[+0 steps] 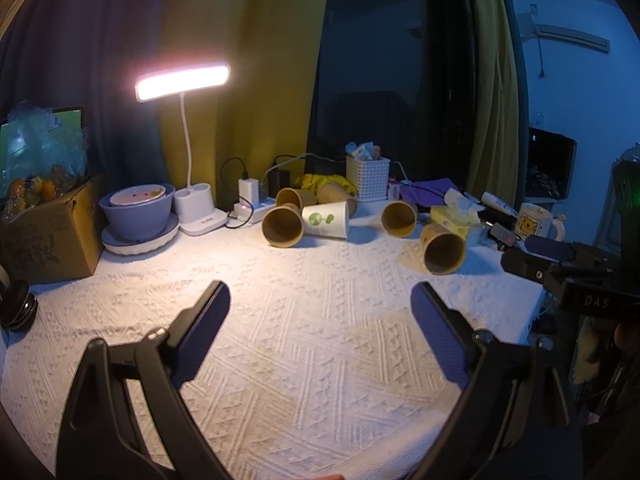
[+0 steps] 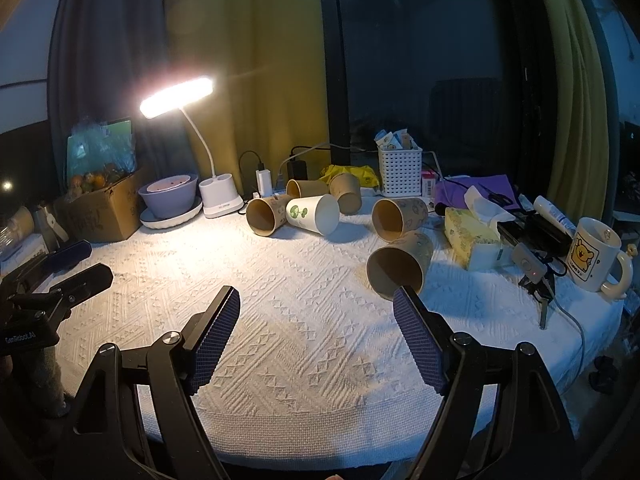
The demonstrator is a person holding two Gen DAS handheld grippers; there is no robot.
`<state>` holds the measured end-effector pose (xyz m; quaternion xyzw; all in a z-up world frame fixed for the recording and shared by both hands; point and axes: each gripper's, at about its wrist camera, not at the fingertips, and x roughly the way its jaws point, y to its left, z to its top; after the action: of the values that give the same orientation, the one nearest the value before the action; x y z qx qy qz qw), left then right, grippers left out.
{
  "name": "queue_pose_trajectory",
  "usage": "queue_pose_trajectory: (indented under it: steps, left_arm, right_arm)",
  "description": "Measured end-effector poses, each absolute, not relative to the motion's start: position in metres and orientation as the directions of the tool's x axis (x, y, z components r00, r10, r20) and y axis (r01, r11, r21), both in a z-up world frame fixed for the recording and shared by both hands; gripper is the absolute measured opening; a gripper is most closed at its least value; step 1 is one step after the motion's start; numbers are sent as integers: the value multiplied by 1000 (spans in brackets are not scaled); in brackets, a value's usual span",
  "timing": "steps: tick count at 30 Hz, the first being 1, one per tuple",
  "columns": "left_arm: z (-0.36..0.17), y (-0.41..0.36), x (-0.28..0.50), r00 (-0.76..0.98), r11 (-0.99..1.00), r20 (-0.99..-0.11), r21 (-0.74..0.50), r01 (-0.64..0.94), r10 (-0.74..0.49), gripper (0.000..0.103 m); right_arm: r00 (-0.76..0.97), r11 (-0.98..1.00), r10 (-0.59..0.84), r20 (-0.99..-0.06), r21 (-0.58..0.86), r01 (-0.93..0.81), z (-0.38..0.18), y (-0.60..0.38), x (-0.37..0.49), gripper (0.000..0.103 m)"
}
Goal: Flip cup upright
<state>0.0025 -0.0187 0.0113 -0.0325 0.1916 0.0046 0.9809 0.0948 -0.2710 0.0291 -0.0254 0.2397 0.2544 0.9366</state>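
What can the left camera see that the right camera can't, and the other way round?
Only the left camera shows the white air conditioner high on the wall and the left gripper, open and empty.

Only the right camera shows the keys lying by the bear mug, and the right gripper, also open, its right finger near the closest brown cup.

Both show the lit lamp, the white cup on its side among tipped brown cups, the purple bowl and the tissue box.

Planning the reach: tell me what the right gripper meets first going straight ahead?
Probably the white paper cup lying on its side; the right gripper has only bare tablecloth before it, though depth is unclear.
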Motion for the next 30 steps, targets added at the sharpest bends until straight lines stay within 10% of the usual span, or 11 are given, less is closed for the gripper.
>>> queue_pose_trajectory:
  steps: [30]
  left_arm:
    - [11,-25,5,924,999,-383,-51,-8,-12,93]
  right_arm:
    - [759,869,473,-447,91,-487,33,-280,97,82]
